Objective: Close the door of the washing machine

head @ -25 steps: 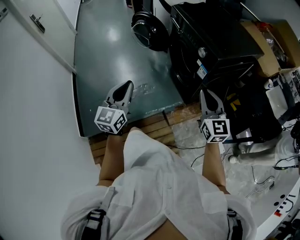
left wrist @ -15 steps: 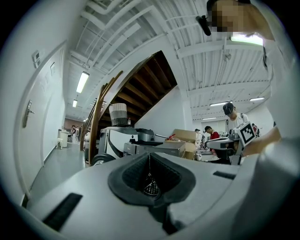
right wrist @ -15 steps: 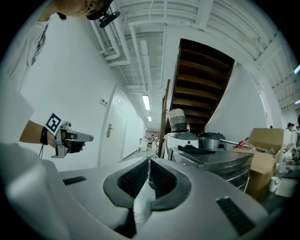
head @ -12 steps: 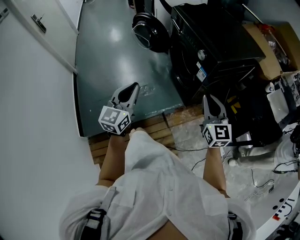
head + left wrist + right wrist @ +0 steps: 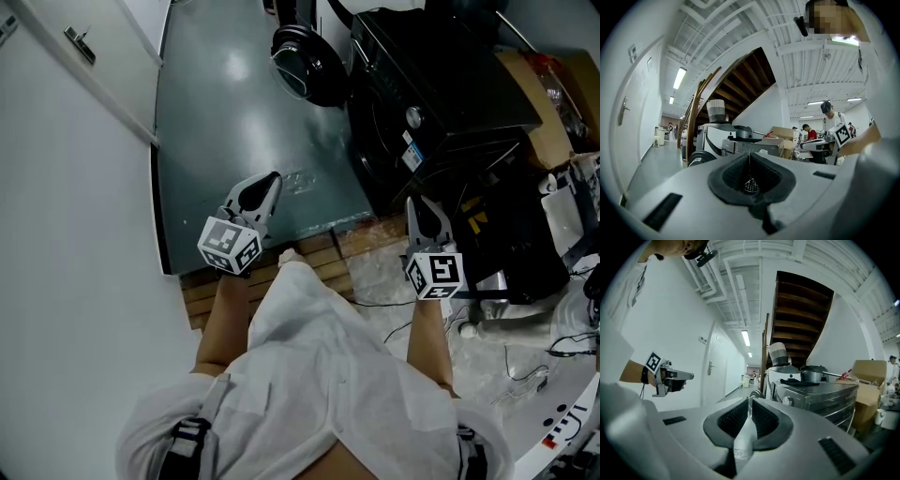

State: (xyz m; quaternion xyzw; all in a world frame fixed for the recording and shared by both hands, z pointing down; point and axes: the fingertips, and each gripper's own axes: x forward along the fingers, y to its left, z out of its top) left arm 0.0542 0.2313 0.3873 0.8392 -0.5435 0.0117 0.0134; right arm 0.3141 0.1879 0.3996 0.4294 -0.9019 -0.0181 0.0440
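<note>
A: How do the two grippers stand?

B: Left gripper (image 5: 270, 180): jaws pressed together, nothing between them. Right gripper (image 5: 418, 202): jaws likewise together, empty. Both are held level, side by side and well apart.

A: And the door?

B: The round door (image 5: 305, 61) stands open at the front of the black washing machine (image 5: 431, 94). It lies well ahead of both grippers, across the grey floor (image 5: 216, 131). Wooden slats (image 5: 314, 262) lie below the hands.
</note>
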